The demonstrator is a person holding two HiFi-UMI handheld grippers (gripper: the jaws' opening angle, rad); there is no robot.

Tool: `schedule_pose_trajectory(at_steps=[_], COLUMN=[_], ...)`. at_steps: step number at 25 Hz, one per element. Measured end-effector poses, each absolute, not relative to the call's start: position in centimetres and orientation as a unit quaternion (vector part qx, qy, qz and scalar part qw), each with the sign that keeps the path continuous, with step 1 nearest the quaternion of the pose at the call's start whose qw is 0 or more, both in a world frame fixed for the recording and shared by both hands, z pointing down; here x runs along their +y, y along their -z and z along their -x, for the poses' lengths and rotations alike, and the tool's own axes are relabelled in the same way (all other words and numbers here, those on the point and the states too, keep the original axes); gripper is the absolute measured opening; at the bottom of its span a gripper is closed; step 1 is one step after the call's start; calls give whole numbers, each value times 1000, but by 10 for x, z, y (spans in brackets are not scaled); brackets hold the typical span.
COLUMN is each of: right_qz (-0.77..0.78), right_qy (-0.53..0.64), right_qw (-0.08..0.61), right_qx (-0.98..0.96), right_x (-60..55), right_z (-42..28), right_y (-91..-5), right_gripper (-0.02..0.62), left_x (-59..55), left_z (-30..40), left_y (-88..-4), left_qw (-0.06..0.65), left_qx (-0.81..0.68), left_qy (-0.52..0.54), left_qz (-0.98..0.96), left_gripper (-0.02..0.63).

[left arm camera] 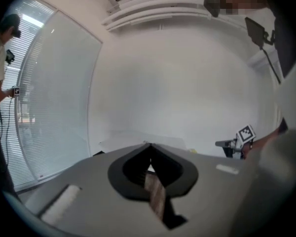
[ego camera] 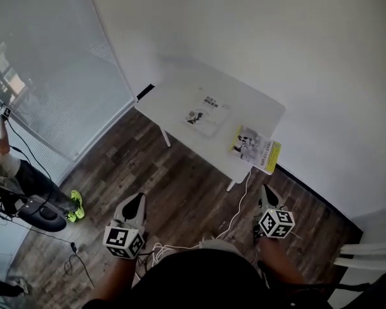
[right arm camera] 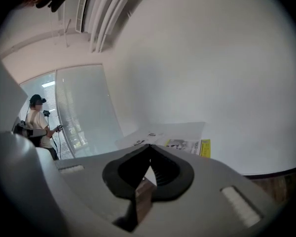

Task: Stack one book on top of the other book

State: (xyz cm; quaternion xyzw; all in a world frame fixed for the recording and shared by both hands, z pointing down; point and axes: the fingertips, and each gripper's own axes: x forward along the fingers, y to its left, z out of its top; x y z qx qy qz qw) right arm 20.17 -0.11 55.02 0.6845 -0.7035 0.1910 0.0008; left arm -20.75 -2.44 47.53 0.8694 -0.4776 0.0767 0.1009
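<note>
Head view: white wall and wood-plank floor [ego camera: 180,185] fill most of the frame, with a window blind [ego camera: 51,76] at left. A small white table [ego camera: 174,95] stands against the wall, well apart from the person holding the grippers. Two books lie flat on it, near each other but not touching: a white-cover book [ego camera: 207,116] around mid-table and a yellow-edged book [ego camera: 255,149] at the near right corner, its yellow edge hanging over the table edge. A white cable [ego camera: 241,205] runs across the floor below the table. A bystander [ego camera: 3,163] is at far left.

Left gripper [ego camera: 136,199] and right gripper [ego camera: 268,195] are both held low over the floor, short of the table, pointing toward it. Each gripper view shows its jaws together at the tips with nothing between them.

Step, as I judge it: approach, nothing stacked yet. To do it well:
- Get close and spread the jaws before reaching.
- Take the yellow-edged book by its overhang, since a jaw can slip under there.
- Keep the book level.
- Set it square on the white-cover book.
- Steady the lower book with the other gripper if it slides.
</note>
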Motion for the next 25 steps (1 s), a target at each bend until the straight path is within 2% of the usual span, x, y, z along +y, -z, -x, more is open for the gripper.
schedule_pose_trajectory(at_steps=[9,14,25], right_qz=[-656,-651,-686], right_qy=[-208,-210,-226], right_qw=[37,51,40], right_qx=[-725,-728,-690], right_x=[-53,-80,-140], right_z=[-200,-181,-145], right_y=[-571,-573,-572], right_gripper=[2,2,3], left_x=[-44,-61,-184], left_z=[192,213,223], left_y=[-497,-515,-510], left_qw=[118,128,121], left_qx=[-497,-496,-428], left_qy=[-90,-117,-109], left_qz=[-855,-851,-889], left_gripper=[5,5,5])
